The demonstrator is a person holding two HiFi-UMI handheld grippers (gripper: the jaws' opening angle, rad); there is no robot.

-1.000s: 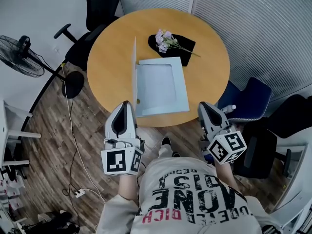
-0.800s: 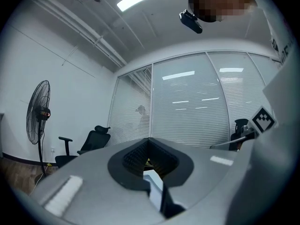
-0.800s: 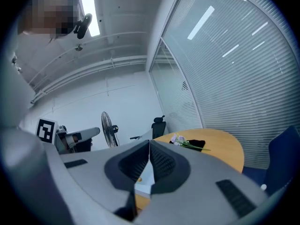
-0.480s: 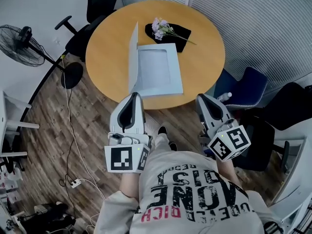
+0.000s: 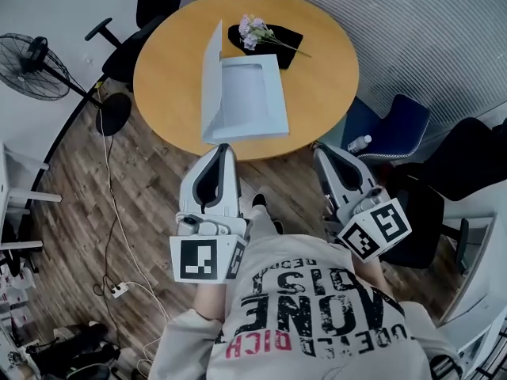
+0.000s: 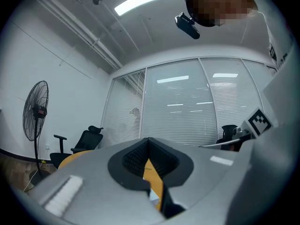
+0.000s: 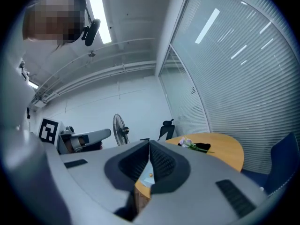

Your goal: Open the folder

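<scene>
Finding: both hand-held grippers are empty and closed. The left gripper [image 5: 223, 150] has its jaws pressed together with nothing between them, and the right gripper [image 5: 321, 150] likewise. Both sit close to my body, short of the near rim of the round wooden table [image 5: 162, 50].

Position of the work: the pale blue-grey card folder [image 5: 244, 101] lies on the table ahead of both grippers, its long axis running away from me, roughly in line with the way they point. Its left cover [image 5: 210, 74] stands nearly upright along the left edge. The right leaf lies flat.

Governing relation: the raised cover lies almost straight ahead of the left gripper, and the right gripper is offset well to the side of the folder. I judge the left gripper the nearer to that cover, and the folder only partly opened.
</scene>
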